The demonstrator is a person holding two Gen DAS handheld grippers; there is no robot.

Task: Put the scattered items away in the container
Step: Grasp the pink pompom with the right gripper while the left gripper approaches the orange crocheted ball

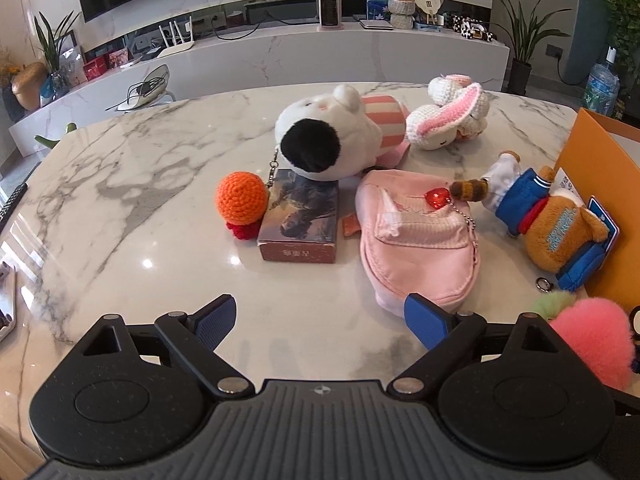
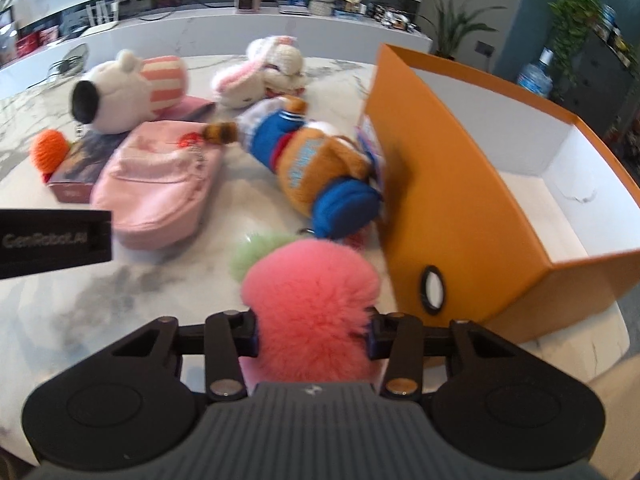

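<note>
We are holding the left gripper low over the marble table, its blue-padded fingers spread wide with nothing between them. The nearer end of the pink pouch is lying just ahead of the right-hand finger. A red heart charm on a ball chain is resting on the pouch.

With the right gripper we are pinching the pink fluffy pom-pom, the fingers pressing into its fur from both sides. A pale green tuft is showing just behind it. The orange box is standing open just to the right of the pom-pom, and its white inside is showing no items in the part we can see.

The other items are lying scattered on the table. The brown bear in a blue jacket is lying against the box's outer wall. The white plush with a black patch is resting partly on the card box, and the orange crochet ball is touching that box's left side. The crochet bunny is lying beyond them, near the table's far edge.
</note>
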